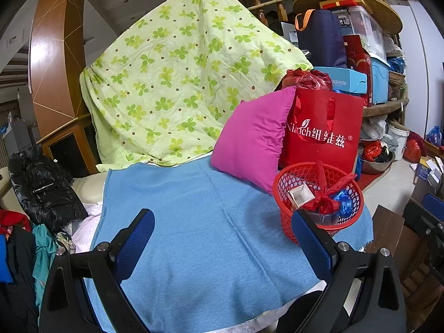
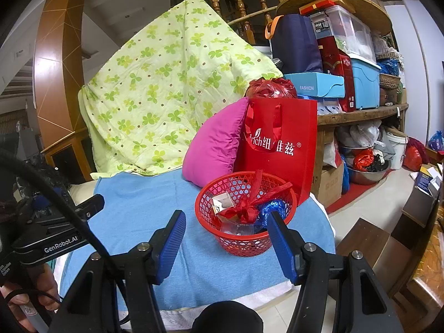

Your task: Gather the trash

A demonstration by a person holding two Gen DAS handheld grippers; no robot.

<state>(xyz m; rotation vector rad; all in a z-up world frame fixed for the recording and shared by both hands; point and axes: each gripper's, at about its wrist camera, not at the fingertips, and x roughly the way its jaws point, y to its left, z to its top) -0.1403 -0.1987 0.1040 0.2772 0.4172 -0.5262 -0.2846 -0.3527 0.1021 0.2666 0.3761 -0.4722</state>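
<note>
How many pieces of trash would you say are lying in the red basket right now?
4 visible: a small white box at the left, a knotted red plastic bag in the middle, a blue wrapper at the right, clear plastic underneath. More may be hidden below.

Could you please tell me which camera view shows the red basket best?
The right wrist view: the red basket sits near centre, mostly unobstructed. In the left wrist view, the basket sits off right, partly hidden behind a finger.

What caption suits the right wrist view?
Open right gripper before a red basket of trash on a blue towel.
</note>
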